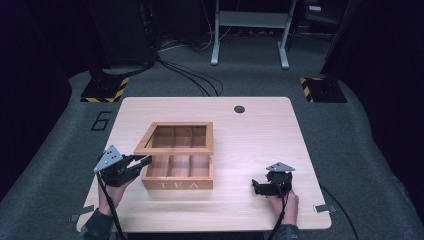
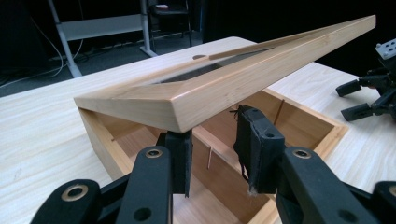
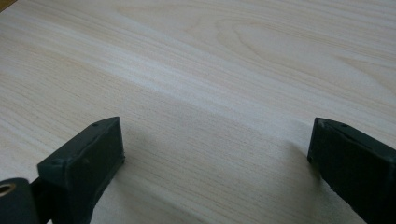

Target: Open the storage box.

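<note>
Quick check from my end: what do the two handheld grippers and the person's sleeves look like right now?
Both are black two-fingered tools. The left gripper and the right gripper each carry a grey three-cornered plate on top and trail a black cable back along the forearm. The left gripper's fingers have blocky black pads on arms with brass-coloured rivets. The sleeves look dark grey-green.

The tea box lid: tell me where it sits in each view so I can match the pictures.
High view: the lid, a wooden frame, is raised over the tea box, left of centre.
Left gripper view: it slants across the upper middle, its corner above the left gripper jaws.
Right gripper view: not in it.
Shared landmark: the pale wooden table.
</note>
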